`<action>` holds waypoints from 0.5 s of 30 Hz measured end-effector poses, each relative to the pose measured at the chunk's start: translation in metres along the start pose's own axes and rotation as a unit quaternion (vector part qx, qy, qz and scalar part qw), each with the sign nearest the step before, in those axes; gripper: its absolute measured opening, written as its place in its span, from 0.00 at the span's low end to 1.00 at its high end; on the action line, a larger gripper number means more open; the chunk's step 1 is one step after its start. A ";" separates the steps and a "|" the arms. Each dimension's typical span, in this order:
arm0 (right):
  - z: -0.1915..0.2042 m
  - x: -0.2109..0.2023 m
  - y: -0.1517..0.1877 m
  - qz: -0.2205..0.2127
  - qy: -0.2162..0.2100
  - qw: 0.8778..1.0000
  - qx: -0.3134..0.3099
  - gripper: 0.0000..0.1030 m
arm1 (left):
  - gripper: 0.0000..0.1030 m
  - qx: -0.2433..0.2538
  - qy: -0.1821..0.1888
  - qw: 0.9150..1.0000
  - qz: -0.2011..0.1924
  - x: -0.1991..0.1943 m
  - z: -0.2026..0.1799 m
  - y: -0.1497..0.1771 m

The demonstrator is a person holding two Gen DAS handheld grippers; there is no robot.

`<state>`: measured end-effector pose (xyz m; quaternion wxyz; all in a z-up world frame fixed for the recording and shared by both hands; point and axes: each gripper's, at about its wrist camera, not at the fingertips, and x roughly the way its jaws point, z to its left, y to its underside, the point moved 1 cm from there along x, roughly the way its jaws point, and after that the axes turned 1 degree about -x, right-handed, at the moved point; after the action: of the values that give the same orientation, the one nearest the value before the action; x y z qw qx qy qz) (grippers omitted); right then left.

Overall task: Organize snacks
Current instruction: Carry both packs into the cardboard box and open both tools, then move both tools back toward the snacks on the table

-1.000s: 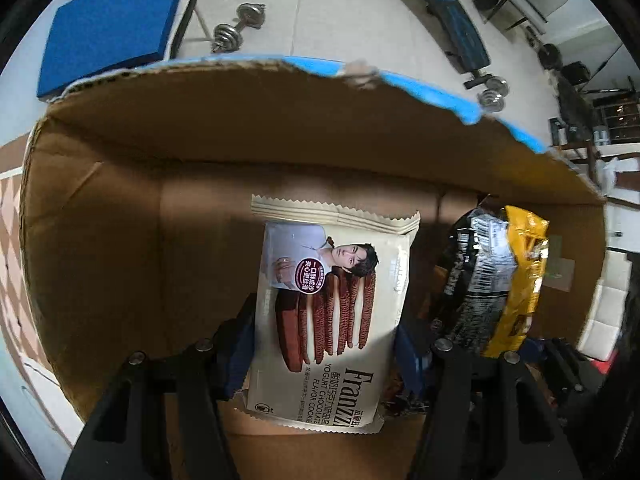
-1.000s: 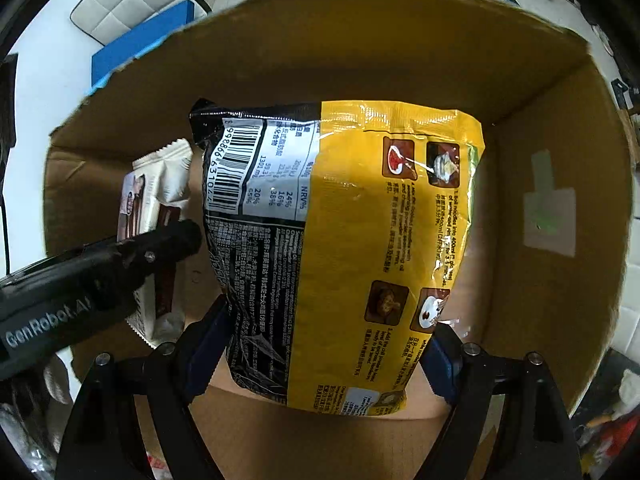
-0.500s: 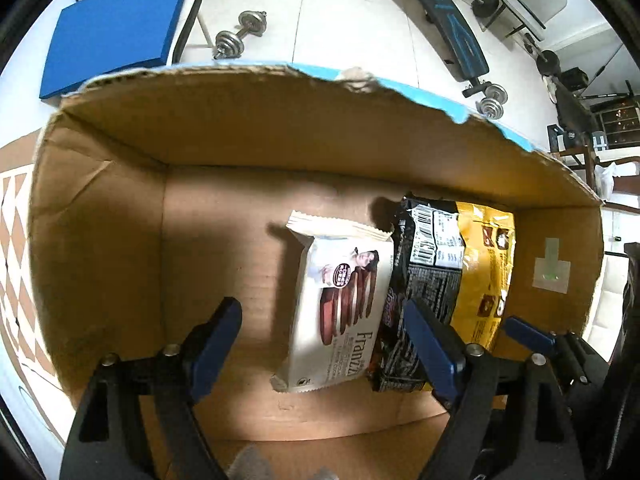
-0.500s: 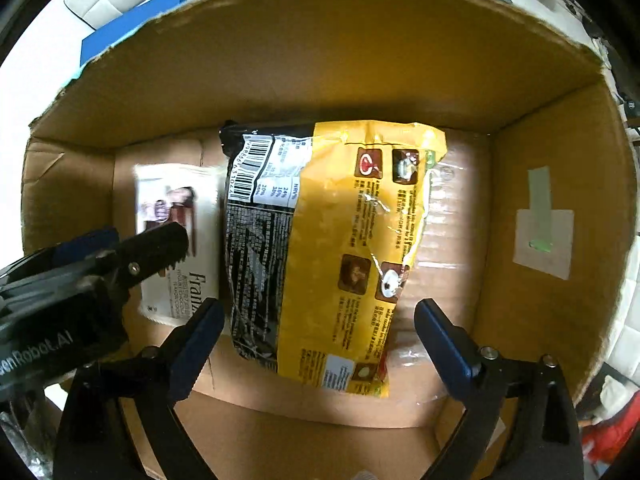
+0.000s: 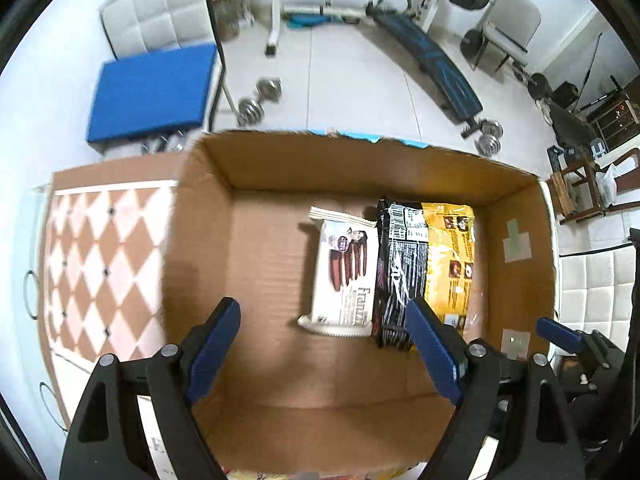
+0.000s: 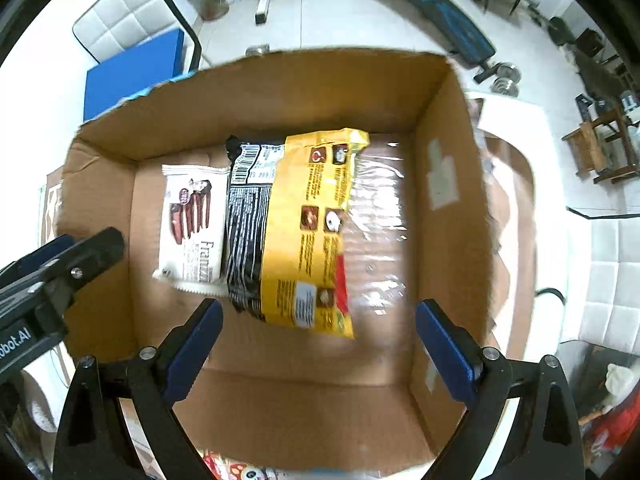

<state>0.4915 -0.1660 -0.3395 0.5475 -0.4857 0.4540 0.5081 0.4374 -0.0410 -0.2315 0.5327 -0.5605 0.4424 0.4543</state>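
White tiled floor point(image 5: 360, 80), weight bench point(image 5: 432, 56), dumbbells point(image 5: 260, 100)

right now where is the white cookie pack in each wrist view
Left wrist view: the white cookie pack lies flat on the cardboard box floor, right of centre, beside the black and yellow bag.
Right wrist view: the white cookie pack lies left of centre, again left of that bag.
Shared landmark: the pale tape patch on the box's right wall.

Both wrist views above, looking down, sharing box point(image 5: 280, 168) interior
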 end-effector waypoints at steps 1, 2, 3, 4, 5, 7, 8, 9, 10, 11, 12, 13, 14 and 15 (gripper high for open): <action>0.002 -0.006 0.005 -0.008 0.001 1.000 -0.001 0.96 | 0.82 0.001 -0.003 1.000 -0.010 -0.009 0.001 0.007; 0.004 -0.014 0.011 -0.016 0.004 1.000 -0.002 0.96 | 0.82 0.003 -0.008 1.000 -0.020 -0.015 -0.001 0.012; 0.004 -0.021 0.018 -0.026 0.008 1.000 -0.004 0.96 | 0.82 0.005 -0.011 0.999 -0.030 -0.025 -0.001 0.020; 0.007 -0.028 0.024 -0.034 0.009 0.999 -0.006 0.96 | 0.82 0.005 -0.014 0.999 -0.037 -0.029 -0.004 0.020; 0.007 -0.036 0.022 -0.041 0.011 0.999 -0.006 0.96 | 0.82 0.004 -0.015 0.999 -0.043 -0.036 -0.005 0.026; 0.011 -0.050 0.028 -0.056 0.013 0.998 -0.010 0.96 | 0.82 0.004 -0.019 0.998 -0.056 -0.047 -0.007 0.034; 0.010 -0.057 0.031 -0.064 0.014 0.998 -0.012 0.96 | 0.82 0.003 -0.021 0.998 -0.063 -0.052 -0.007 0.039; 0.012 -0.059 0.035 -0.071 0.015 0.997 -0.014 0.96 | 0.82 0.003 -0.024 0.997 -0.068 -0.054 -0.009 0.042; 0.013 -0.060 0.039 -0.077 0.015 0.997 -0.016 0.96 | 0.82 0.003 -0.026 0.997 -0.076 -0.060 -0.009 0.048; 0.016 -0.069 0.046 -0.085 0.017 0.996 -0.018 0.96 | 0.82 0.002 -0.028 0.996 -0.081 -0.065 -0.009 0.052; 0.018 -0.075 0.051 -0.092 0.018 0.995 -0.020 0.96 | 0.82 0.002 -0.030 0.996 -0.087 -0.069 -0.009 0.056; 0.020 -0.080 0.056 -0.099 0.018 0.995 -0.023 0.96 | 0.82 0.003 -0.032 0.995 -0.096 -0.077 -0.010 0.062; 0.023 -0.087 0.060 -0.104 0.019 0.994 -0.026 0.96 | 0.82 0.004 -0.033 0.994 -0.101 -0.081 -0.009 0.066; 0.025 -0.095 0.066 -0.110 0.019 0.993 -0.027 0.96 | 0.82 0.003 -0.034 0.994 -0.107 -0.087 -0.010 0.071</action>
<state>0.4194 -0.1512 -0.2470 0.5783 -0.5565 0.3941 0.4478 0.3515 -0.0530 -0.1597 0.5945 -0.5872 0.3635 0.4120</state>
